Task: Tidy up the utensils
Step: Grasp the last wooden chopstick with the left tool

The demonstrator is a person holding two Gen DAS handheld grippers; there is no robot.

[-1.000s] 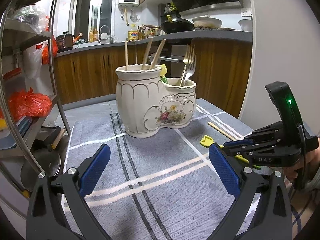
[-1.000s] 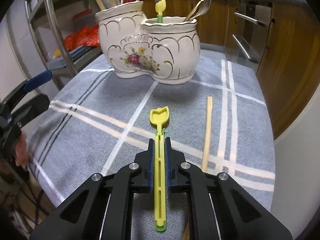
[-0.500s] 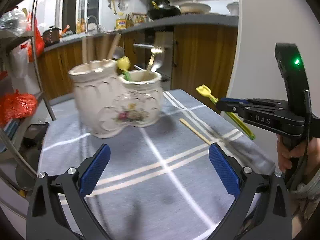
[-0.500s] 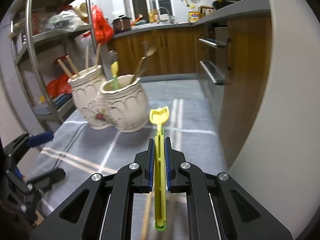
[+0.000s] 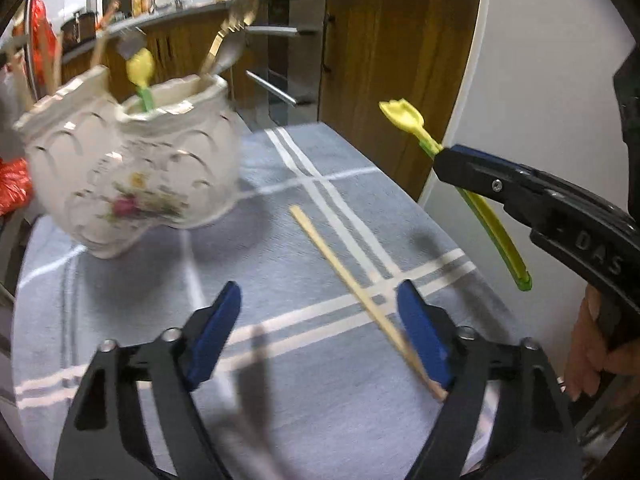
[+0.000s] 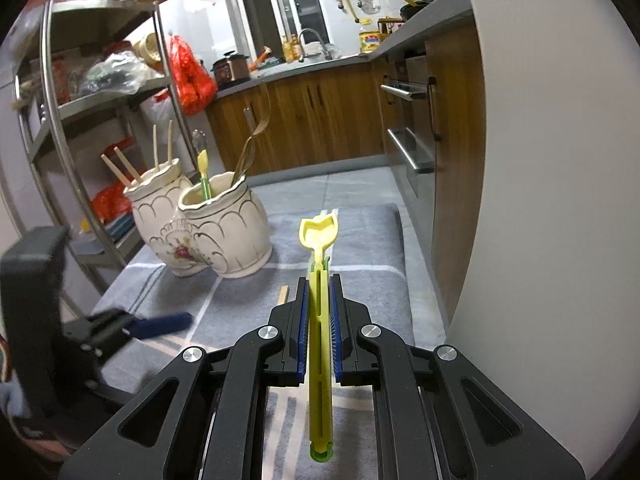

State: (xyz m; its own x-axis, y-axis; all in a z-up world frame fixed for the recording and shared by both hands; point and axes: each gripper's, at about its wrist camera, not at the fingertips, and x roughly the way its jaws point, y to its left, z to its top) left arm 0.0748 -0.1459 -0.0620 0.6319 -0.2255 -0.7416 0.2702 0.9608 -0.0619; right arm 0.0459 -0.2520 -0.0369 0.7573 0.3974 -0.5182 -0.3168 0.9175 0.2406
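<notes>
My right gripper [image 6: 319, 300] is shut on a yellow plastic spoon [image 6: 319, 236] and holds it in the air above the grey checked cloth [image 6: 360, 280]. The same spoon [image 5: 404, 117] and right gripper [image 5: 444, 160] show at the right of the left wrist view. A white two-pot ceramic holder [image 6: 200, 232], also in the left wrist view [image 5: 132, 176], holds chopsticks, forks and another yellow spoon [image 5: 140, 66]. My left gripper [image 5: 320, 312] is open and empty, low over a single wooden chopstick [image 5: 340, 264] lying on the cloth.
A metal shelf rack [image 6: 60, 120] with bags stands left of the table. Wooden kitchen cabinets [image 6: 312, 120] and an oven with handles [image 6: 408, 152] lie behind. A white wall [image 6: 540, 160] borders the table's right edge.
My right gripper has lifted the yellow spoon off the cloth and tilted it up. My left gripper has swung right and forward, closer to the lying chopstick.
</notes>
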